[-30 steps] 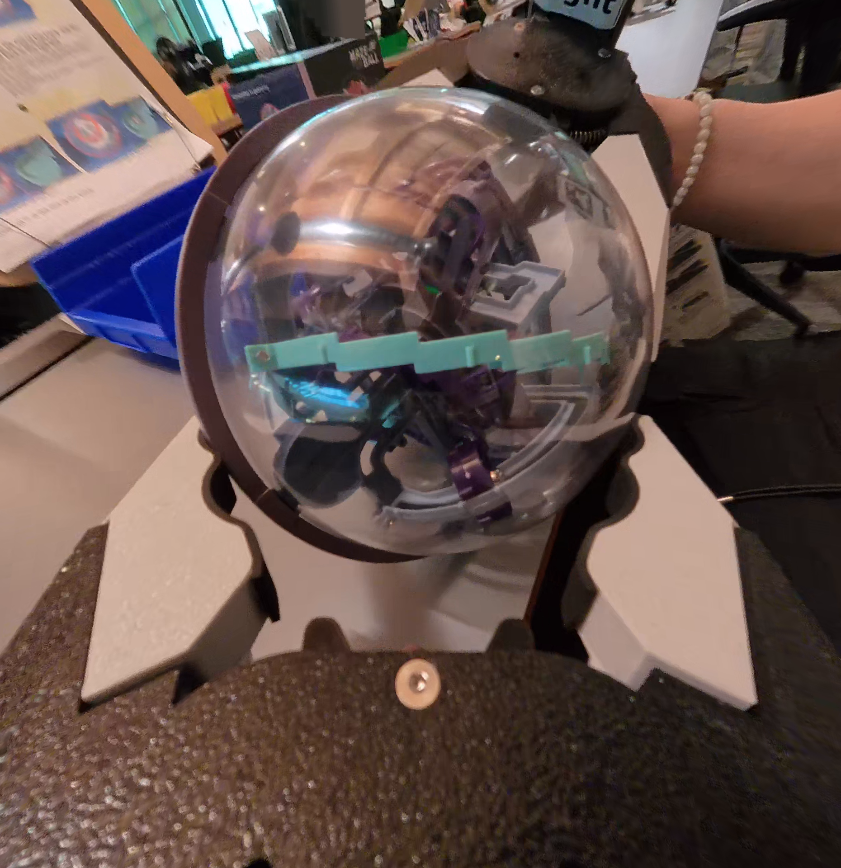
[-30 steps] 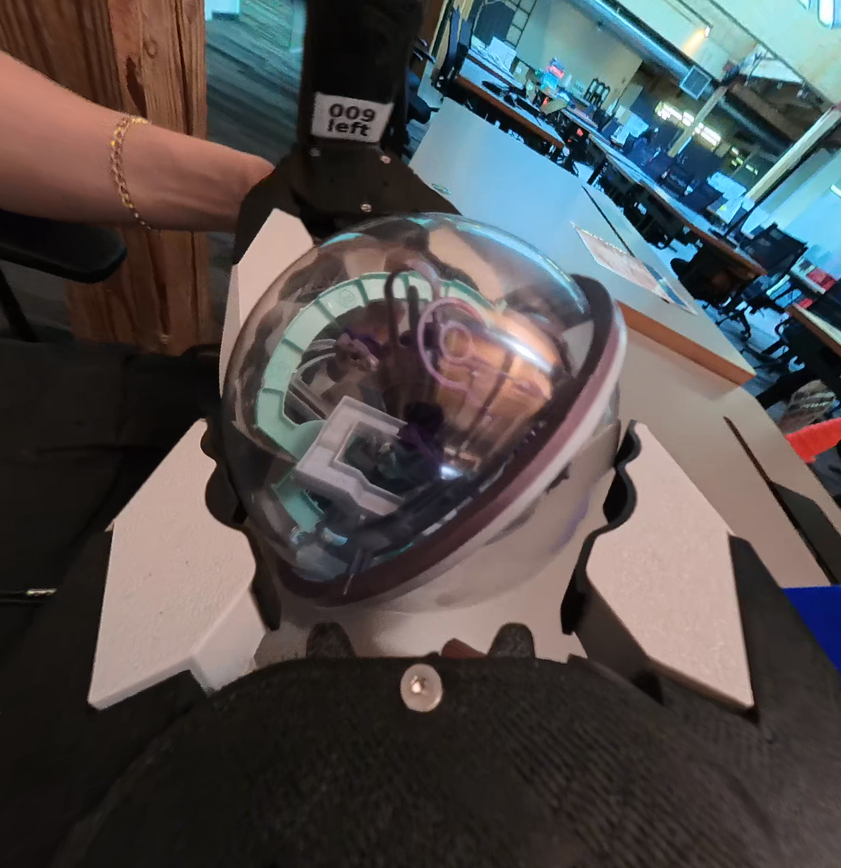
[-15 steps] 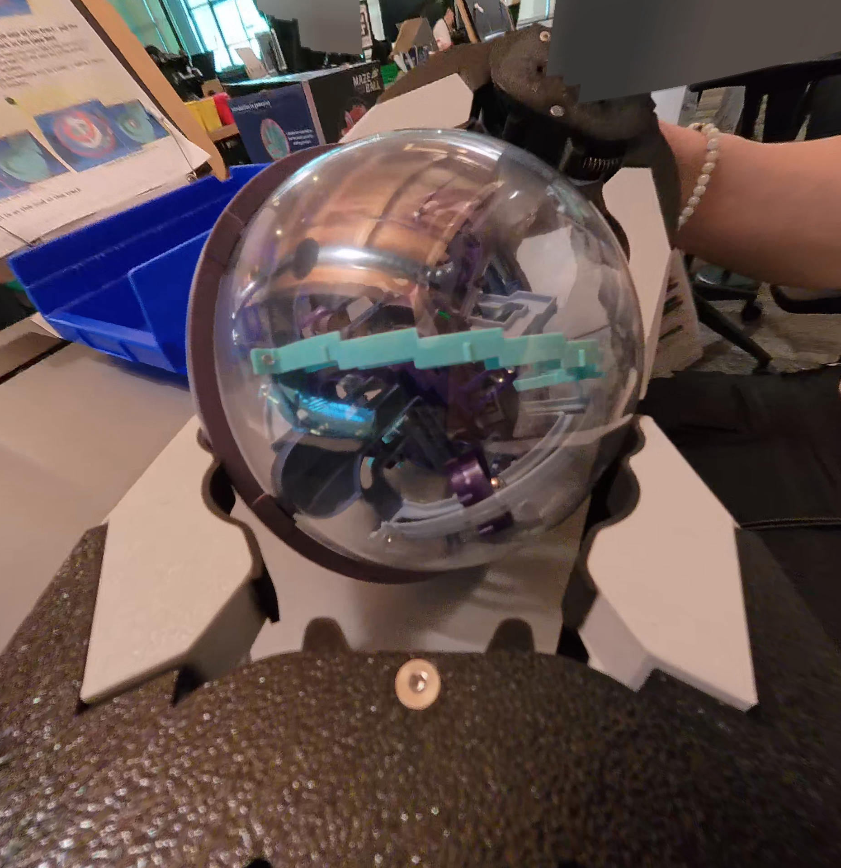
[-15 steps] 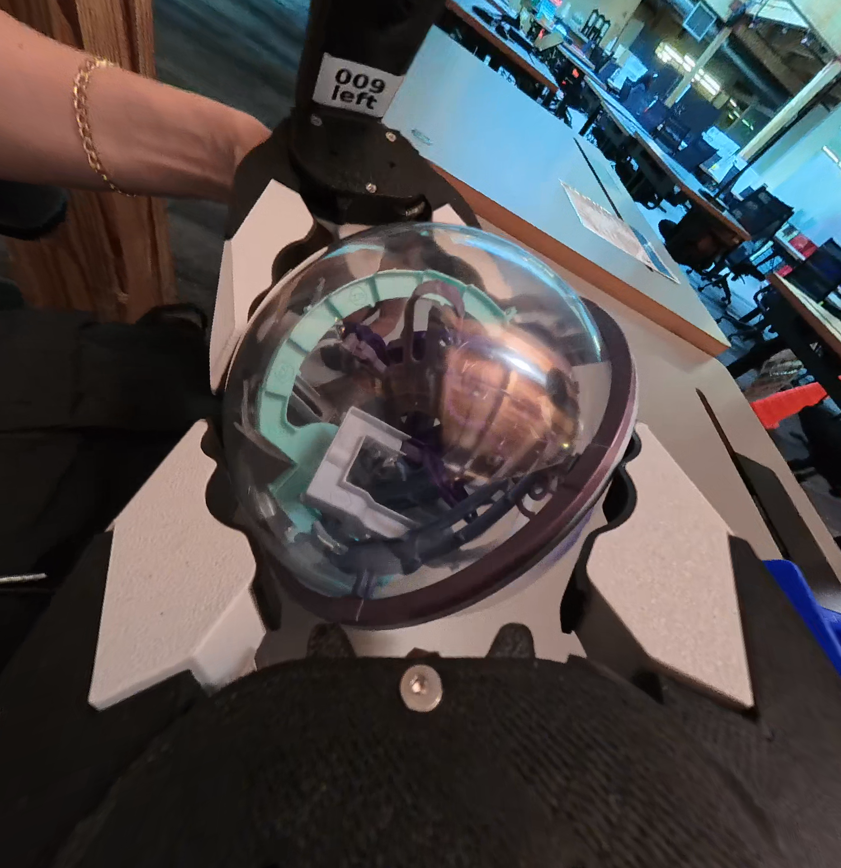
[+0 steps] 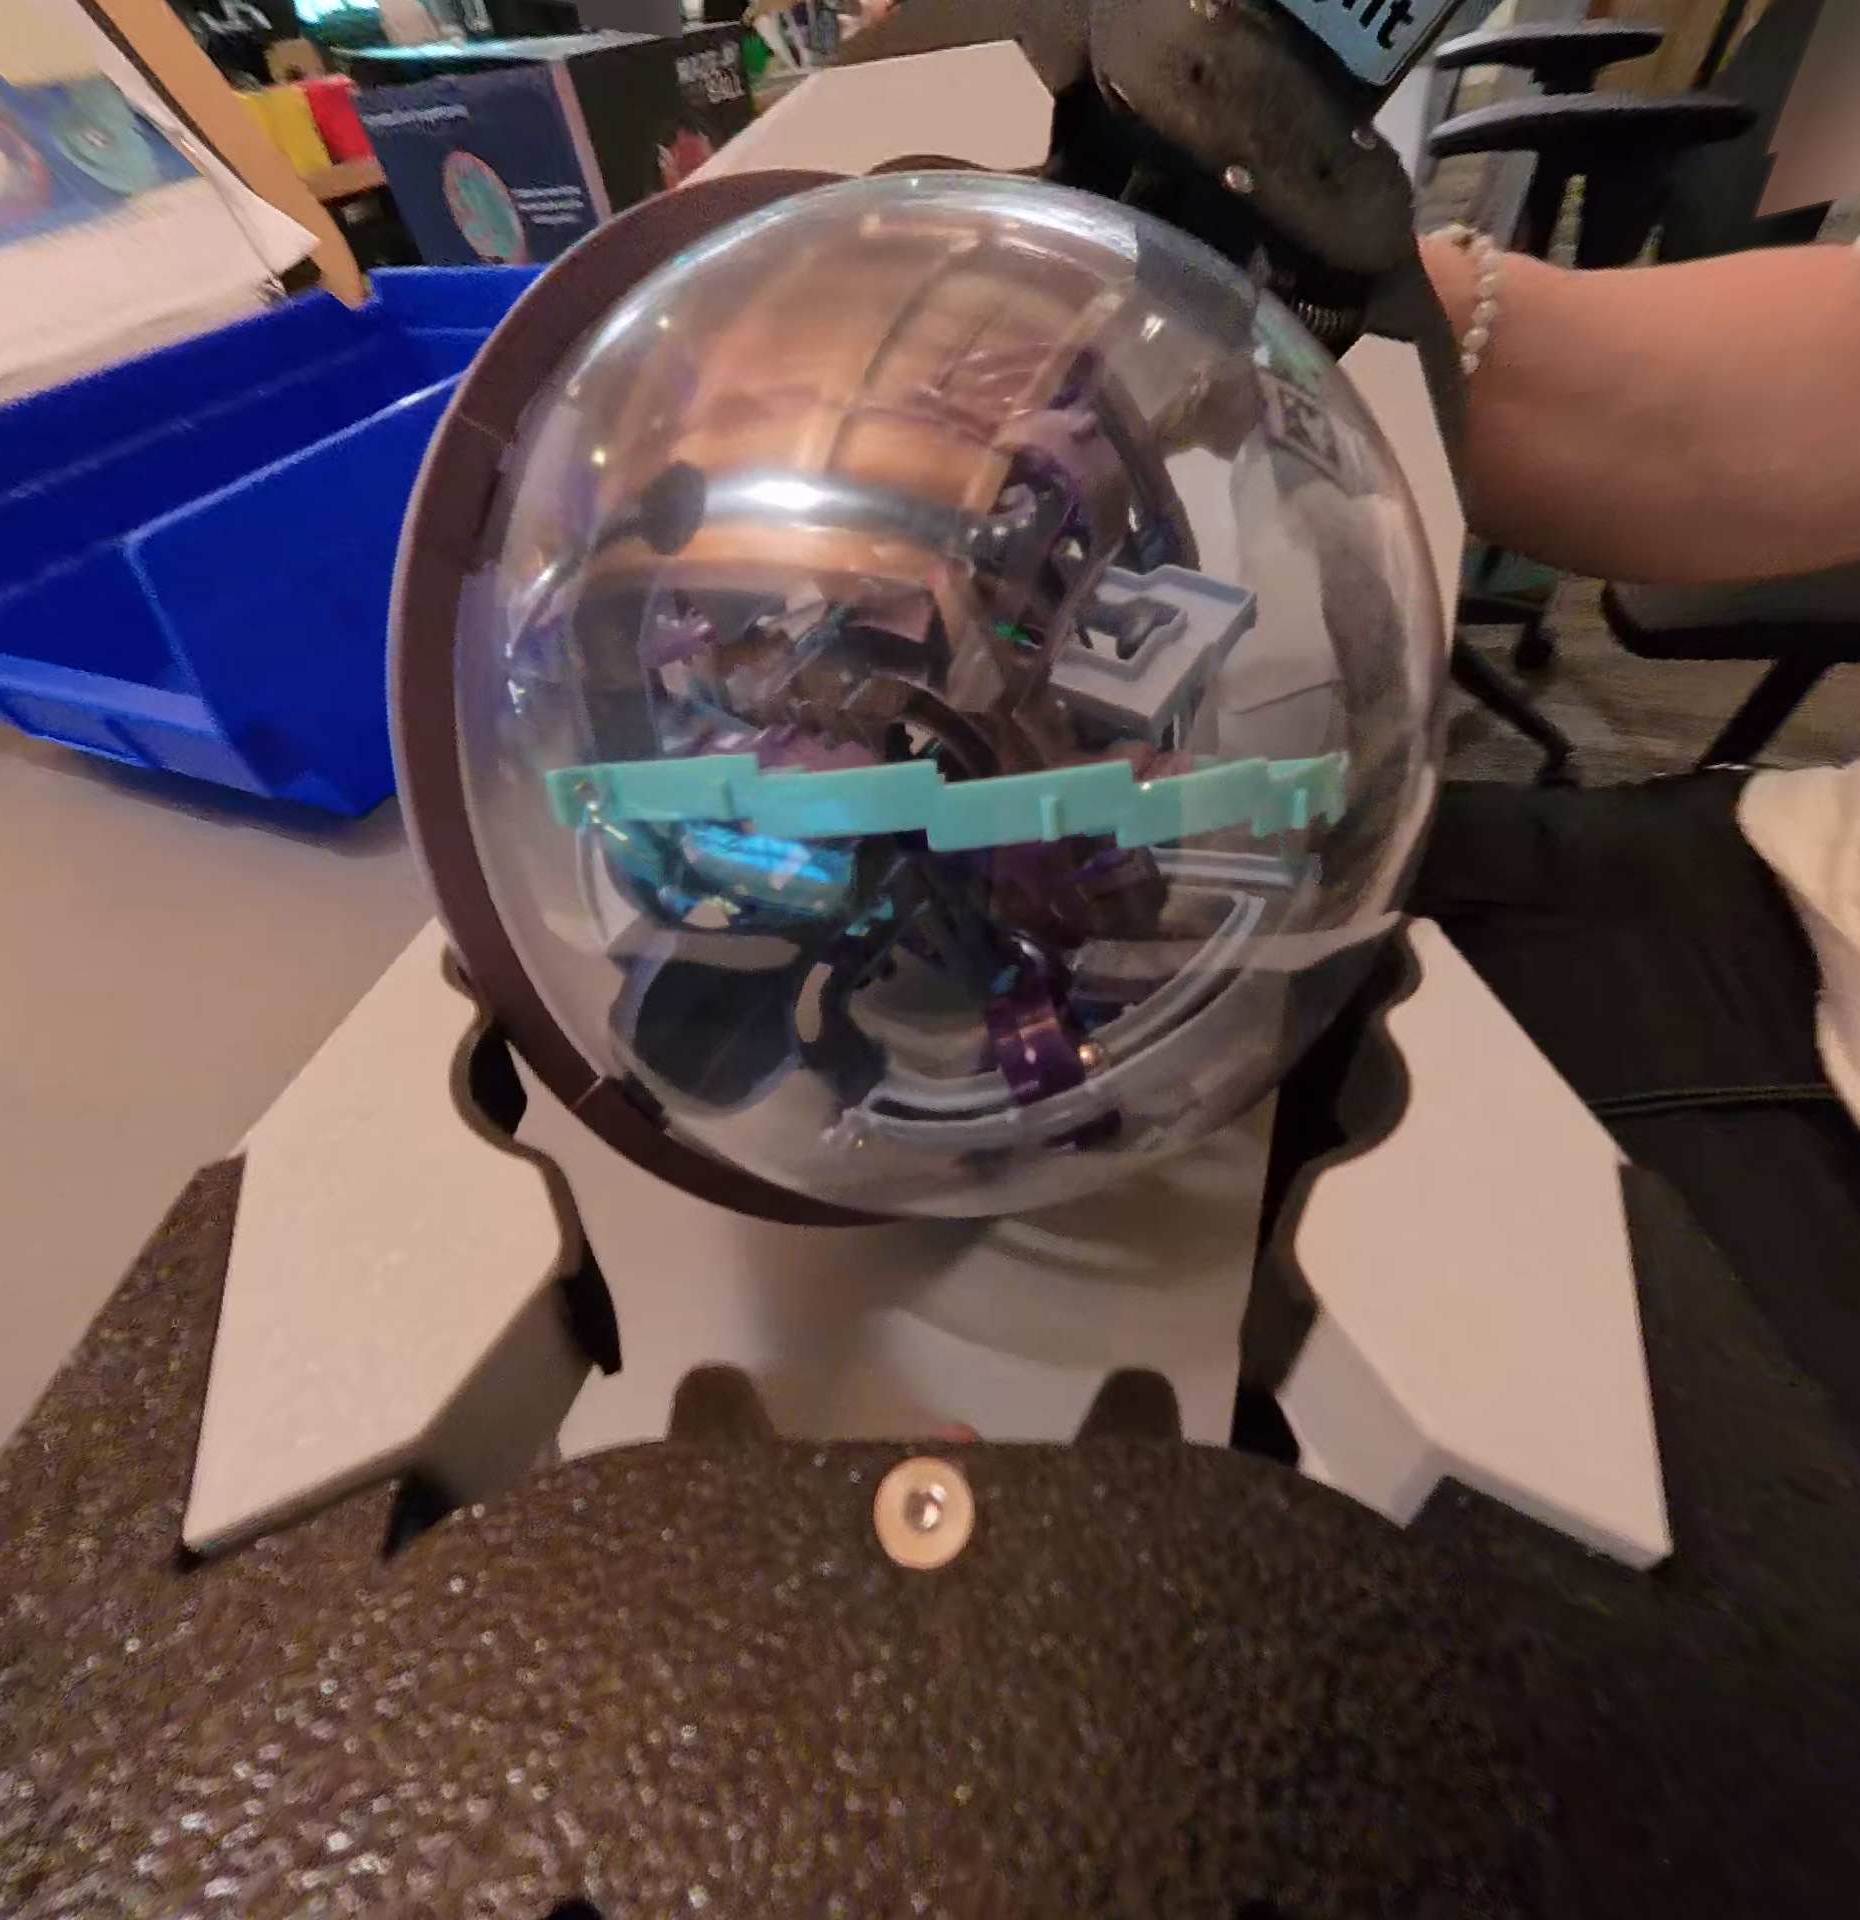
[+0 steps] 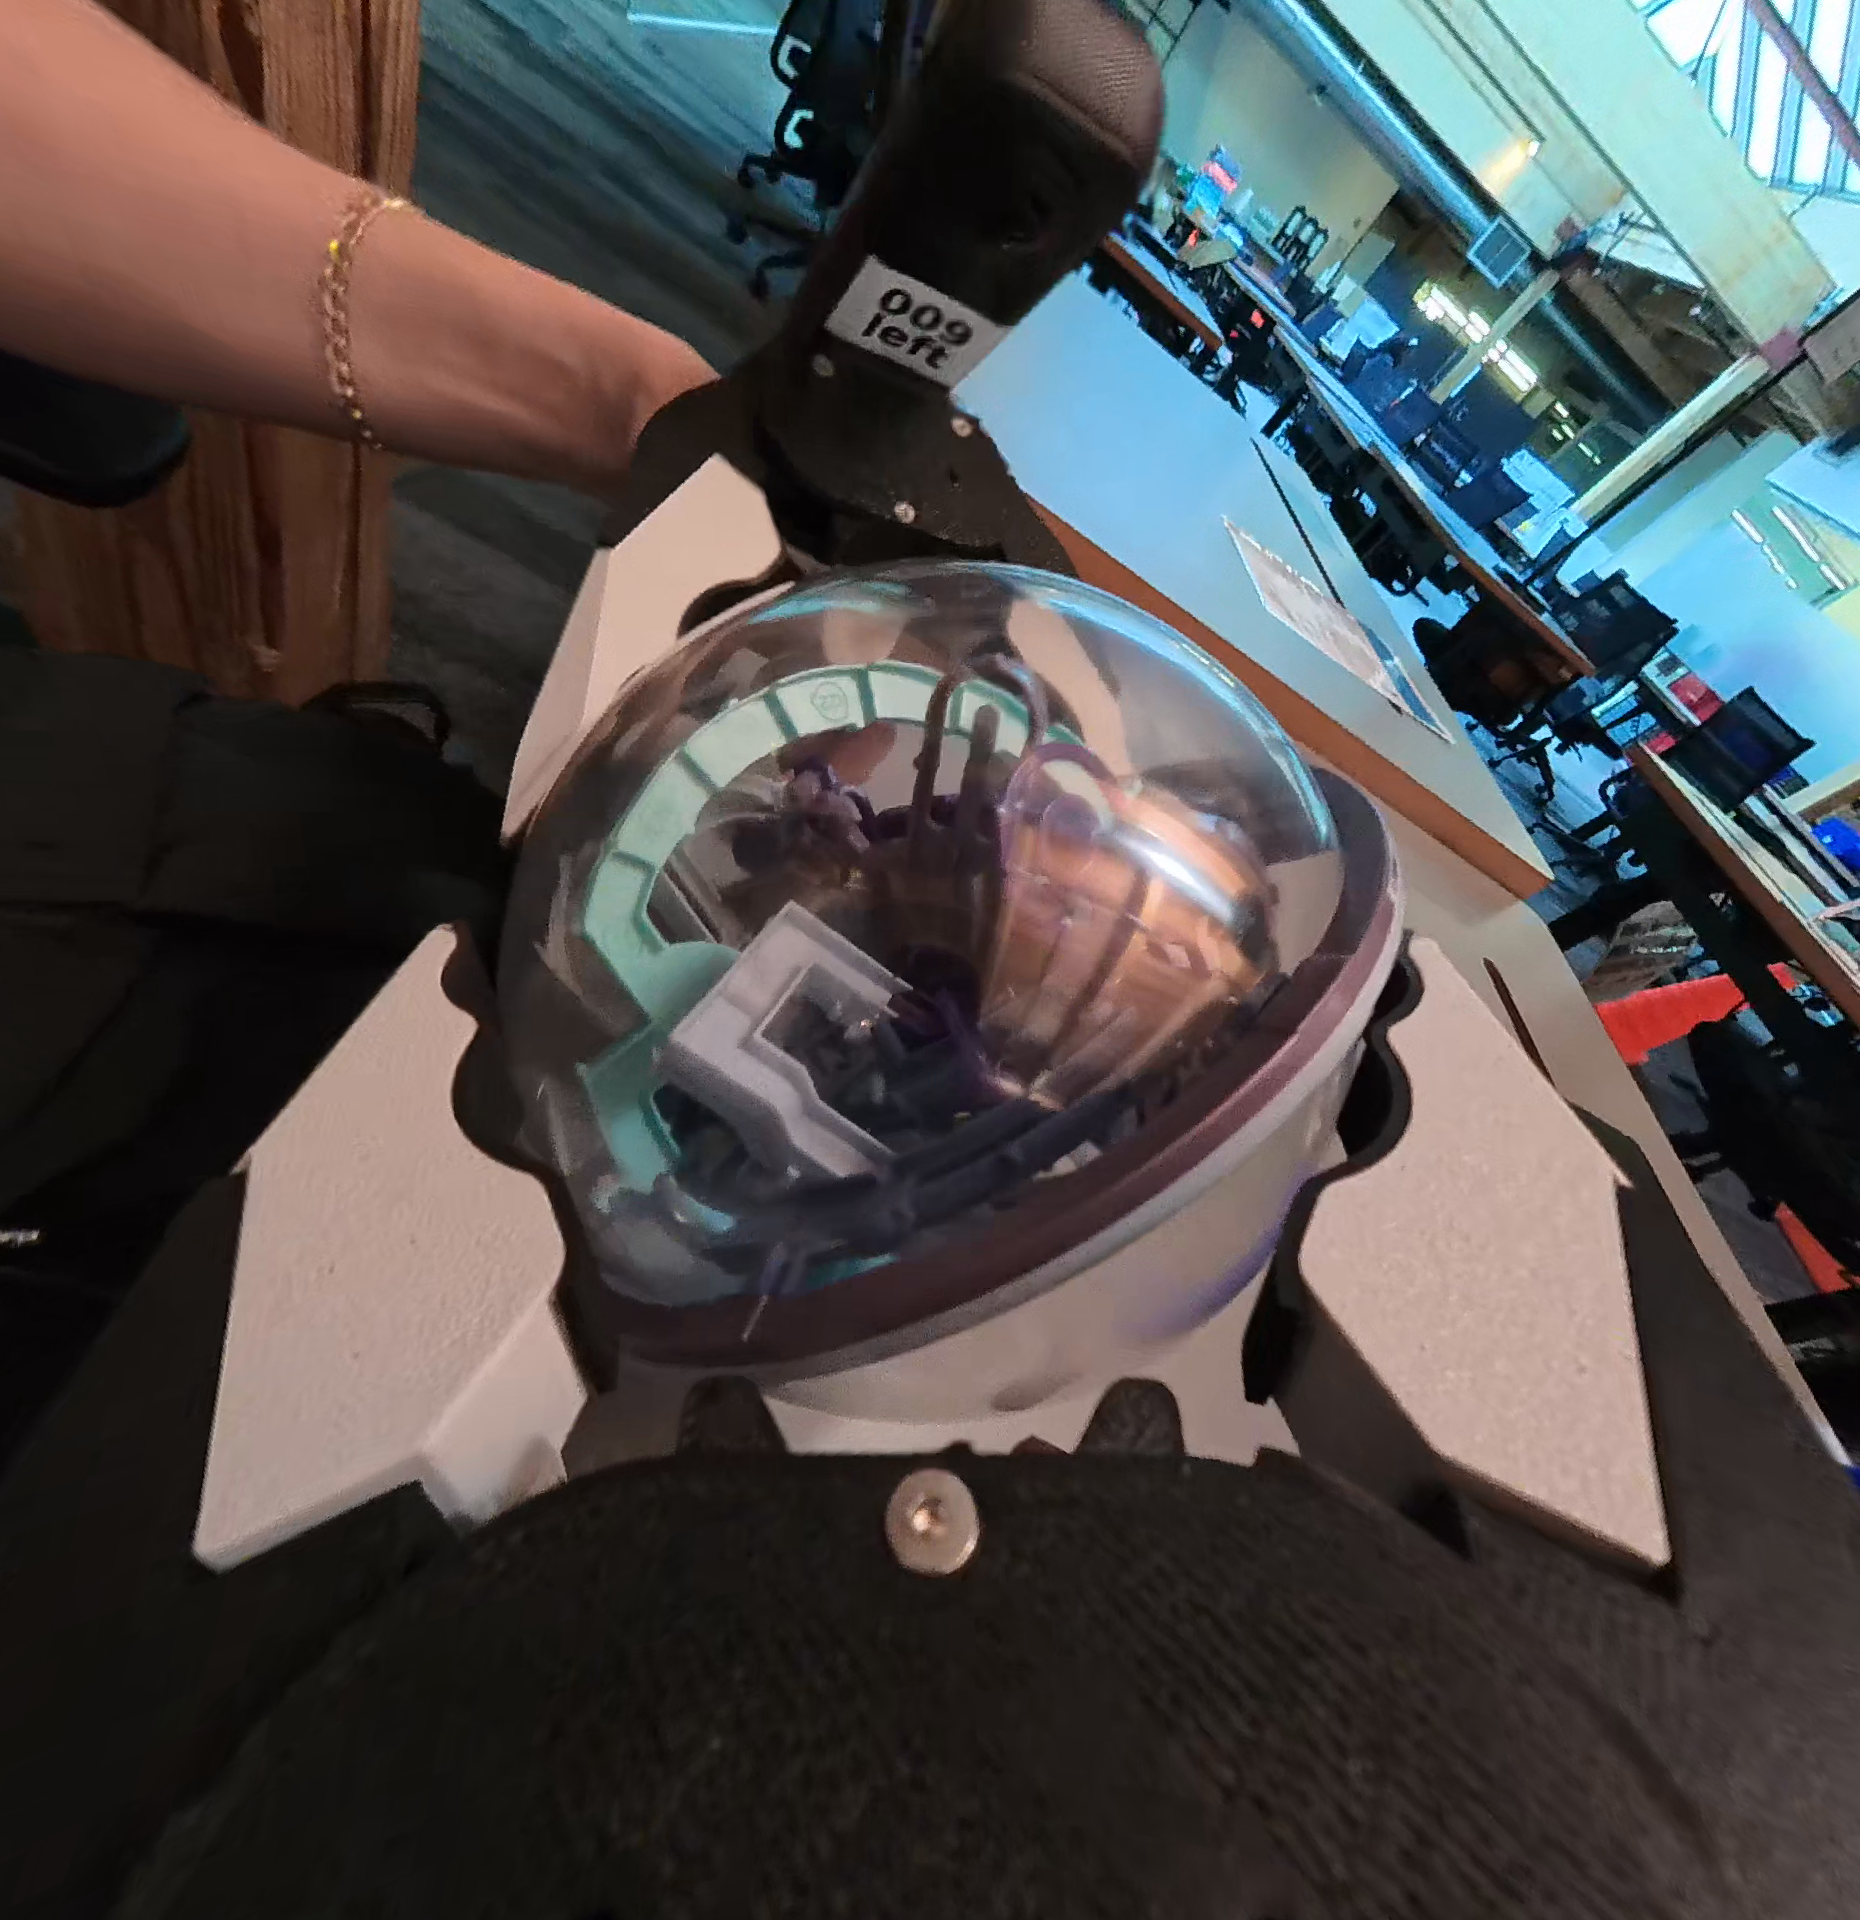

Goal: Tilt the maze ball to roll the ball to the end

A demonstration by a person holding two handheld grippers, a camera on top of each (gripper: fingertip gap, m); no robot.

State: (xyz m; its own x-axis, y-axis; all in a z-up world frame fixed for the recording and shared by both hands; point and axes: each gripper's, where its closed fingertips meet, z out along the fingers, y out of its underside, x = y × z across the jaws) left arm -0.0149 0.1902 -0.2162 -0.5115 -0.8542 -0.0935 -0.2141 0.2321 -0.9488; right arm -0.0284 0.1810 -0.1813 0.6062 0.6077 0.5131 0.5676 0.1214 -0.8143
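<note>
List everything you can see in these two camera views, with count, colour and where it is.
maze ball: one, clear sphere with dark band, between both grippers
teal track: one, inside the sphere
small metal ball: one, silver, low on a grey track
bin: one, blue, left on the table
boxes: two, dark, behind the bin
left gripper: clamped on the sphere
right gripper: clamped on the sphere
forearms: two, with bracelets

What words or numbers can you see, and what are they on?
I don't repeat writing; here's where it sits.
White sticker on the black handle: clear print.
Blue label: cut off.
Dark box: blurred.
Paper sheet: blurred.
Far page: too small.
Teal ring in the maze ball: tiny mark, unreadable.
</note>
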